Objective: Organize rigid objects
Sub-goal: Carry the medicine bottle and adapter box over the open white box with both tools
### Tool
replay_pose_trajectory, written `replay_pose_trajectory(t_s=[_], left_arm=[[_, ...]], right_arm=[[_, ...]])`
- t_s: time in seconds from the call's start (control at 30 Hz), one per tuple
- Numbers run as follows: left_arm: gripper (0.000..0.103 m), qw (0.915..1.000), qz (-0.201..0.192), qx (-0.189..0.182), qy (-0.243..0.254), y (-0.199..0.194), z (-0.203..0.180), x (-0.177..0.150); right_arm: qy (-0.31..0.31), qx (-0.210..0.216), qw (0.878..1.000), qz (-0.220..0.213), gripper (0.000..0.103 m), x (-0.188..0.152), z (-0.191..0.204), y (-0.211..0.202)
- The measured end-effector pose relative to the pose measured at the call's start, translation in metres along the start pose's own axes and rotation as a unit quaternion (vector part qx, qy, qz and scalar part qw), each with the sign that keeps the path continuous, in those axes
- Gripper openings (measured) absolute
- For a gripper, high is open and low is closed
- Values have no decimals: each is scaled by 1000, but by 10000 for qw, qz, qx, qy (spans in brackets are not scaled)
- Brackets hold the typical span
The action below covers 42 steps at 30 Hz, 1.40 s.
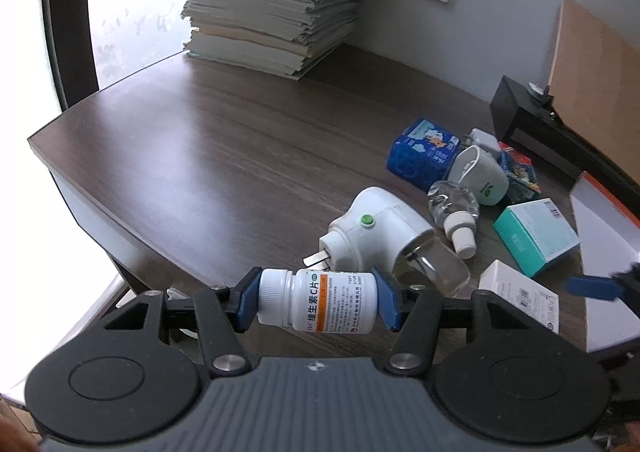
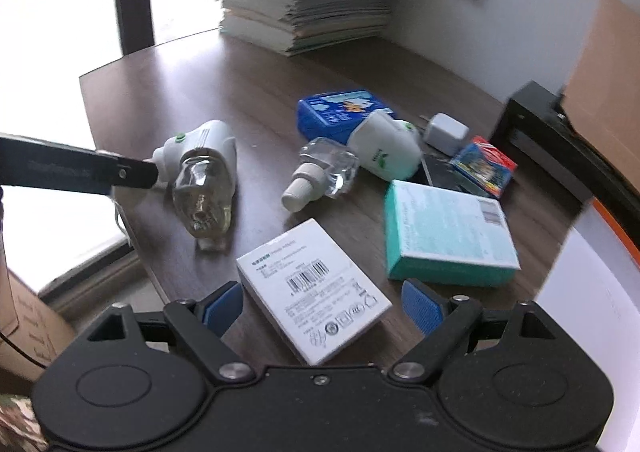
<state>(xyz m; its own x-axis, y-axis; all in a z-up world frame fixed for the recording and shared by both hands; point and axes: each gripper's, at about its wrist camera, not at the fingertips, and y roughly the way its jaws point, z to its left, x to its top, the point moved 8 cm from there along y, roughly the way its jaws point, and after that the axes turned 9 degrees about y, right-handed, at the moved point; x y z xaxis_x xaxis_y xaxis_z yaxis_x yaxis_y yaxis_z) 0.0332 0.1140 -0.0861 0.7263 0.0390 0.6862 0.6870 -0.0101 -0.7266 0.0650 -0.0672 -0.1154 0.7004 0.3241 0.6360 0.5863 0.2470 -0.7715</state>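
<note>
My left gripper (image 1: pixel 316 302) is shut on a white vitamin C pill bottle (image 1: pixel 320 302), held sideways above the desk's near edge, cap to the left. My right gripper (image 2: pixel 322 306) is open, its blue pads either side of a flat white box (image 2: pixel 312 288) lying on the desk; I cannot tell if they touch it. A white plug-in vaporizer with a glass bottle (image 2: pixel 204 168) lies left of the box and also shows in the left wrist view (image 1: pixel 380 228). A teal box (image 2: pixel 448 232) lies to the right.
A loose clear refill bottle (image 2: pixel 320 172), a second white vaporizer (image 2: pixel 386 150), a blue box (image 2: pixel 340 112), a white charger (image 2: pixel 444 132) and a red-blue box (image 2: pixel 486 164) crowd the dark wooden desk (image 1: pixel 200 156). A paper stack (image 1: pixel 272 12) stands at the back. A black stand (image 1: pixel 532 120) is at right.
</note>
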Motion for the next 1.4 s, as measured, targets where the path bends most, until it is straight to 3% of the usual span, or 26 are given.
replay_pose_trajectory(t_s=[0.17, 0.23, 0.27, 0.4, 0.57, 0.83, 1.13, 1.4], left_arm=[[58, 10000, -31, -78, 14, -6, 3, 1], [58, 10000, -44, -83, 8, -9, 5, 1], [58, 9999, -55, -83, 9, -11, 6, 1], [58, 9999, -118, -100, 6, -17, 10, 4], [58, 9995, -237, -193, 77, -24, 9, 15], [58, 9969, -439, -486, 444, -35, -12, 40], [58, 9865, -548, -1067, 1111, -34, -69, 60], [58, 9682, -532, -1746, 1713, -34, -135, 65]], right_arm=[[-26, 278, 9991, 311, 100, 2, 0, 19], [23, 262, 9987, 447, 88, 1, -1, 26], [139, 347, 9983, 443, 70, 1, -2, 26], [421, 278, 9978, 427, 70, 3, -4, 24], [711, 269, 9971, 92, 70, 12, 1, 1], [1536, -303, 9865, -486, 70, 26, -19, -46], [2398, -1119, 9601, -906, 70, 19, -59, -101], [3114, -1787, 9269, -1091, 71, -13, -95, -147]])
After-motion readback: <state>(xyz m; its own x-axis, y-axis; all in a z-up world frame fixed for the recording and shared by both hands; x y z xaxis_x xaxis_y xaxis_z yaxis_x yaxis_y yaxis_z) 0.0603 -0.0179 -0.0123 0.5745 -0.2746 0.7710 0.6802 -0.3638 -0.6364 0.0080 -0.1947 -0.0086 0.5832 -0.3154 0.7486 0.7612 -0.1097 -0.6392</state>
